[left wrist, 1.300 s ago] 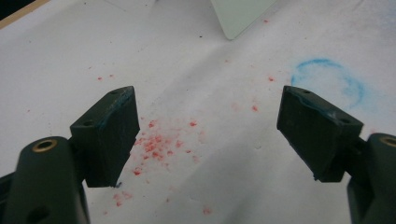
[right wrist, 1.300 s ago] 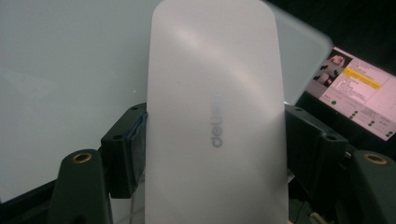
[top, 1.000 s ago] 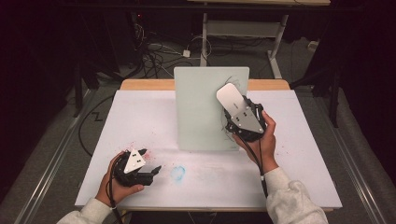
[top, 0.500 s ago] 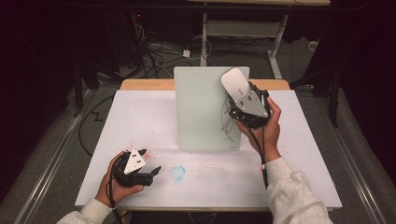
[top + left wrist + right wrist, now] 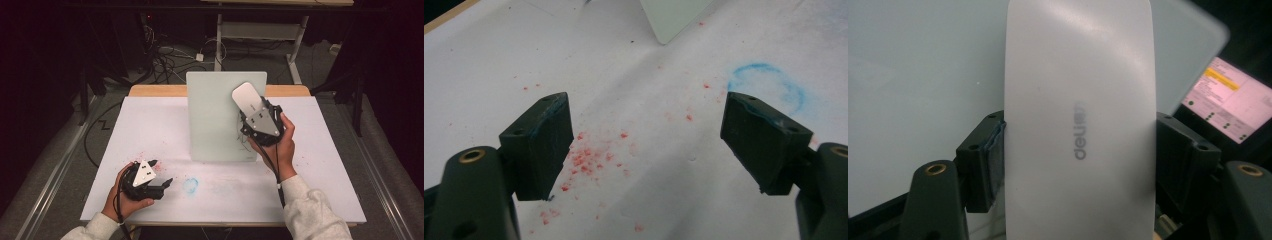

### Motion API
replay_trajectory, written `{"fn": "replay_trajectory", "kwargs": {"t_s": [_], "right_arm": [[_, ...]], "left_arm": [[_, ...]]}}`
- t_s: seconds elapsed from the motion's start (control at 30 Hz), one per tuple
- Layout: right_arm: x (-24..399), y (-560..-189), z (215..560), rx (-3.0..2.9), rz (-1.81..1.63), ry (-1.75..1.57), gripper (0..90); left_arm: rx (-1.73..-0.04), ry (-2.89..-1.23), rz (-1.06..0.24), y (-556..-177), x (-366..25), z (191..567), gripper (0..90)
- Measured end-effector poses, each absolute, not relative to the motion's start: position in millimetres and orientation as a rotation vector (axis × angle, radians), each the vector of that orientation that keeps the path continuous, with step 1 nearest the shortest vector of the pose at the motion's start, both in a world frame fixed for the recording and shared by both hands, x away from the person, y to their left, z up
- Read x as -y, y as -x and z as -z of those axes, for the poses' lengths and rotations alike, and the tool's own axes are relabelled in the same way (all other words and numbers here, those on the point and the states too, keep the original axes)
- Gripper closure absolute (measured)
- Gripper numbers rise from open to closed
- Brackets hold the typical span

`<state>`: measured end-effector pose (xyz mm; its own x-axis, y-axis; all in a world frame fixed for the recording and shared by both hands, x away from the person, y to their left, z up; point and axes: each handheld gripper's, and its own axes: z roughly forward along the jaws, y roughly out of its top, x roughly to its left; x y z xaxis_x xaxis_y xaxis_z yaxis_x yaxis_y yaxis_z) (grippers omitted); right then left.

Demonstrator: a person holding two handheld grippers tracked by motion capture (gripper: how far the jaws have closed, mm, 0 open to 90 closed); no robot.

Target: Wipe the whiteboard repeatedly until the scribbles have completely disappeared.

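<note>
With my right hand-held gripper point(image 5: 248, 106) clamped on the smooth white oblong eraser point(image 5: 247, 98), I should press it flat against the upright pale-green glass board point(image 5: 215, 115) over the scribble, left hand-held gripper point(image 5: 156, 174) idling agape.

The right gripper point(image 5: 1079, 165) pinches a white eraser point(image 5: 1079, 100) marked "deli" between both jaws, held against a pale whiteboard point(image 5: 923, 75); a lit pinkish screen point(image 5: 1228, 100) glows beyond
</note>
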<state>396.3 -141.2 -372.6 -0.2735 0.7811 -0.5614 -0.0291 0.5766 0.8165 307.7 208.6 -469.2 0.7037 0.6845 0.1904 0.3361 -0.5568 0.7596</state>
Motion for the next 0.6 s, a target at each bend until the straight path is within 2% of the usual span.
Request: {"fn": "replay_trajectory", "kwargs": {"t_s": [0.13, 0.23, 0.6], "right_arm": [[137.6, -388.7, 391.4, -1.707, -0.847, -0.597, 30.9], [138.8, -388.7, 390.7, -1.727, -0.845, -0.597, 30.9], [140.4, -410.5, 336.1, -1.668, -0.864, -0.663, 30.9]], "left_arm": [[-0.775, -2.186, -0.616, -308.0, -208.4, 469.5, 20.2], [-0.776, -2.186, -0.616, -308.1, -207.9, 469.5, 20.2], [-0.775, -2.187, -0.605, -309.0, -208.2, 470.3, 20.3]]}}
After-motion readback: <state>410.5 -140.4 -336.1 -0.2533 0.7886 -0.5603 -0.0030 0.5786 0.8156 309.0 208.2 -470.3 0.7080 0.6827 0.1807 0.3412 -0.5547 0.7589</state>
